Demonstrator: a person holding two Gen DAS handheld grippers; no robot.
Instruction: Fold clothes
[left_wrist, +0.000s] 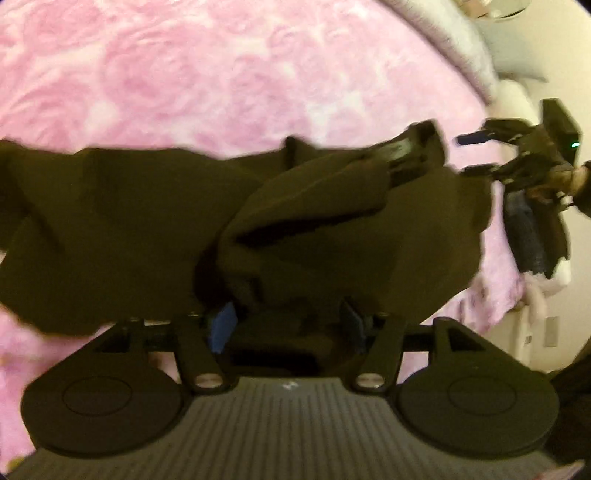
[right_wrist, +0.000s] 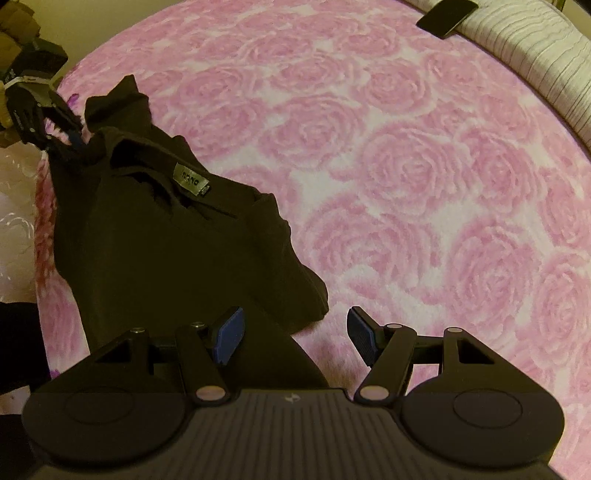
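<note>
Dark garment (right_wrist: 177, 236) lies bunched on pink rose-patterned bedspread (right_wrist: 406, 166), near bed's left edge in right wrist view; grey label (right_wrist: 191, 180) faces up. Right gripper (right_wrist: 291, 334) jaws apart, nothing clamped, garment hem just beside left pad. Left gripper (left_wrist: 286, 321) jaws apart, cloth between pads, grip unclear. Wide bare bedspread beyond and right of garment. Striped pillow (right_wrist: 535, 59) along far edge.

Matt dark cloth garment (right_wrist: 155, 251) on a plush, rose-textured pink blanket (right_wrist: 406, 166); ribbed blue tool pads (right_wrist: 227, 338).
</note>
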